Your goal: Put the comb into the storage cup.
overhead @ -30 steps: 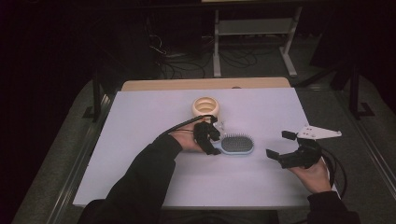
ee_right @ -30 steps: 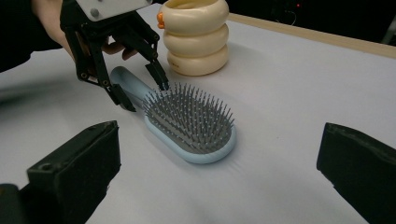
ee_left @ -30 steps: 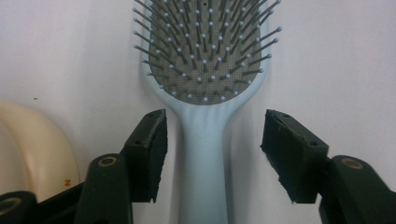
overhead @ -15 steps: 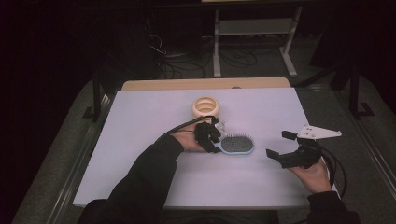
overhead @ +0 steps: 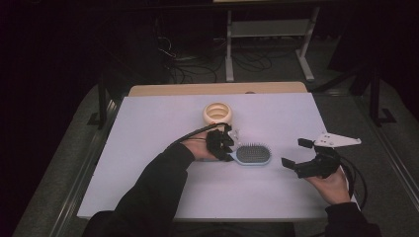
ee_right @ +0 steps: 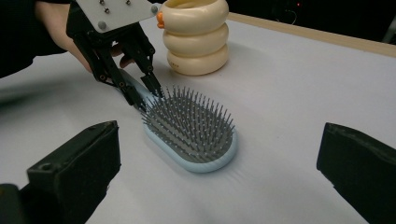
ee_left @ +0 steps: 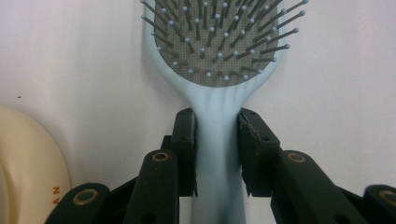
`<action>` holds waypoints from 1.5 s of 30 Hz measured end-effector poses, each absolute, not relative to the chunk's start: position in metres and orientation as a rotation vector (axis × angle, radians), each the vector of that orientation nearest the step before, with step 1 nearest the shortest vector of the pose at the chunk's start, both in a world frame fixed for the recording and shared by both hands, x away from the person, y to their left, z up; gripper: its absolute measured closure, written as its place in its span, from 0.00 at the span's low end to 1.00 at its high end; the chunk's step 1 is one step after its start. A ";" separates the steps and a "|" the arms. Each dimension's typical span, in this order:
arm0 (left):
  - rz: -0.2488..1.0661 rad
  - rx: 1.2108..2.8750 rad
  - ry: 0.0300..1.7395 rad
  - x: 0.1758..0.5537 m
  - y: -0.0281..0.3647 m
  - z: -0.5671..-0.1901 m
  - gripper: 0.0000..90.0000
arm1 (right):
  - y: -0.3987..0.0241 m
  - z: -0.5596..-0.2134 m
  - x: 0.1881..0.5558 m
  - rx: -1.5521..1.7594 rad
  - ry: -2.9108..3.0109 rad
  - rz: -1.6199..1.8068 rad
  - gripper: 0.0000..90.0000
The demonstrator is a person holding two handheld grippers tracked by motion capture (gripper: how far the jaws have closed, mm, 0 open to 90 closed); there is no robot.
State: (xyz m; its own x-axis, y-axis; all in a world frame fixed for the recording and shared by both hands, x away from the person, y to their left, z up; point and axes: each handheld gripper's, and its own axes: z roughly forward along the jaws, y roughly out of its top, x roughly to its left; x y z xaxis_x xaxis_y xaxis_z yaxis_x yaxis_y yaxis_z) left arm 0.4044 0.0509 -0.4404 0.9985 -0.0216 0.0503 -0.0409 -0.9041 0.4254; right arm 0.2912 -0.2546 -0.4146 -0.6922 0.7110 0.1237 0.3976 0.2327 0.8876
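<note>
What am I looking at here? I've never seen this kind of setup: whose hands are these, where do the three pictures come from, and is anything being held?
No robot here: a person holds a hand-operated gripper in each hand. The high view comes from a camera above the table. The other two come from cameras riding on the grippers, looking along their own black fingers.

On the white table lie a light blue hairbrush, bristles up, and a cream ringed container behind it.

The left gripper has closed its fingers on the brush's handle, just below the bristle pad; the brush lies flat on the table. The right gripper is open and holds nothing, off to the brush's right and pointed at it.
</note>
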 end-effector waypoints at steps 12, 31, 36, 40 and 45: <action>0.095 2.709 -0.053 0.402 0.053 -0.437 0.78 | -0.255 -0.415 0.291 1.033 2.205 1.442 0.00; 0.135 2.655 -0.033 0.400 0.068 -0.411 0.78 | -0.254 -0.415 0.292 1.037 2.205 1.439 0.00; 0.133 2.639 -0.022 0.400 0.073 -0.403 0.78 | -0.254 -0.415 0.292 1.039 2.204 1.440 0.00; 0.147 2.645 -0.021 0.400 0.076 -0.396 0.78 | -0.254 -0.415 0.292 1.039 2.205 1.440 0.00; 0.145 2.627 -0.010 0.399 0.081 -0.387 0.78 | -0.253 -0.415 0.292 1.038 2.205 1.437 0.00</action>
State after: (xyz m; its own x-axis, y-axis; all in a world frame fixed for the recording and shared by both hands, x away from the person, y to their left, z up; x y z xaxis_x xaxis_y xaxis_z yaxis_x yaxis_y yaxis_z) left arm 0.3993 0.0809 -0.3869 0.9943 0.0196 0.1047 -0.0341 -0.8726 0.4873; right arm 0.2918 -0.2535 -0.4151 -0.6890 0.7142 0.1237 0.4016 0.2340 0.8854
